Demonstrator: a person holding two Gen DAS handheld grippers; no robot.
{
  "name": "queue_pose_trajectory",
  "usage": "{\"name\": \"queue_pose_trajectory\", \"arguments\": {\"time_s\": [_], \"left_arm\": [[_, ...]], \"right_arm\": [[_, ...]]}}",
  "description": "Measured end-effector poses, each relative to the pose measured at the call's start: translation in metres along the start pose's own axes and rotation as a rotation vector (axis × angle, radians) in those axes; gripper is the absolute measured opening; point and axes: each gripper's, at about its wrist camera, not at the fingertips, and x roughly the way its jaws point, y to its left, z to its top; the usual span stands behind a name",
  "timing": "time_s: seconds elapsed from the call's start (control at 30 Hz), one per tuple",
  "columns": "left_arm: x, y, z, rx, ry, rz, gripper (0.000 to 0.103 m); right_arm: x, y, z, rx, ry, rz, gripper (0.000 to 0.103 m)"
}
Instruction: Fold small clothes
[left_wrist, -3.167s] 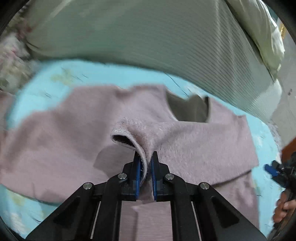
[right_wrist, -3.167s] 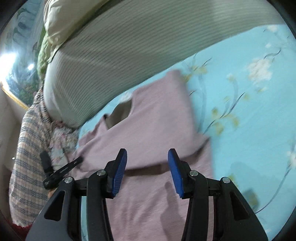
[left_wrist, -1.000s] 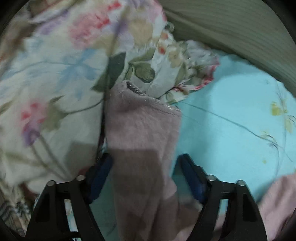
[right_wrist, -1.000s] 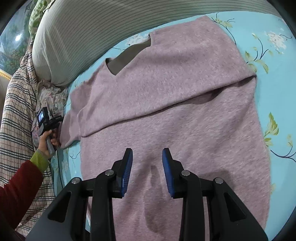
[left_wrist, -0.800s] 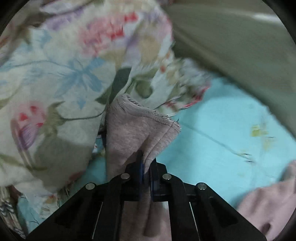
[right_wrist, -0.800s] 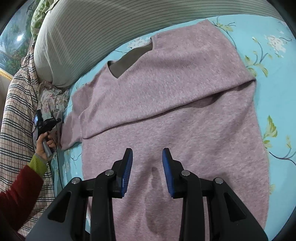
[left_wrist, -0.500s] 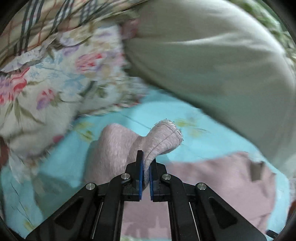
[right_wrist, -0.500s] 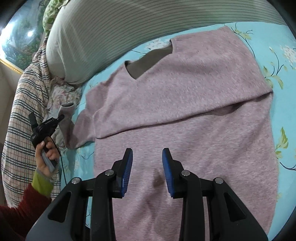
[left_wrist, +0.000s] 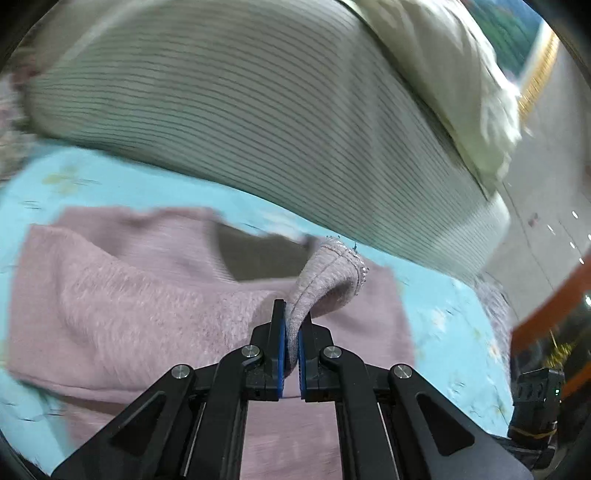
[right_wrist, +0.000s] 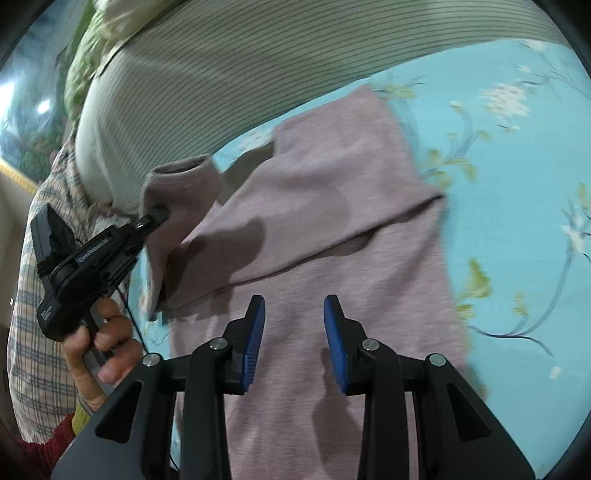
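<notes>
Here the mauve sweater (right_wrist: 332, 206) lies seemingly half-folded; sleeve cuff (left_wrist: 328, 273) raised.

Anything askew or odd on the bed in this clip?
Nothing damaged. The pink sweater lies half-folded; its left sleeve cuff is lifted, pinched in the left gripper. The right gripper hovers open above the body.

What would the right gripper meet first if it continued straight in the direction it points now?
Most likely the pink sweater: the right gripper, jaws open and empty, points down at its flat body on the blue sheet. How far above it hangs is unclear.
</notes>
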Motion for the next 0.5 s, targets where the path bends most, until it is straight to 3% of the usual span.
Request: {"name": "queue_pose_trajectory", "arguments": {"time_s": [0.2,0.37,0.47,0.5], "left_arm": [[0.09,-0.052,-0.023,0.098,0.124,-0.027,0.004],[0.142,-0.051,-0.049,0.153,0.248,0.022,0.008],[0.146,-0.04,-0.059,0.129,0.297,0.008,0.024],[0.141,-0.036,-0.062,0.115,0.298,0.005,0.037]], "right_arm": [[-0.014,-0.038,0.009,0.066,-0.033,-0.035,0.034],[-0.011,-0.044,0.022,0.063,-0.036,-0.026,0.034],[0.0,-0.034,0.029,0.037,-0.025,-0.007,0.034],[0.005,-0.031,0.031,0.027,-0.019,-0.001,0.034]]}}
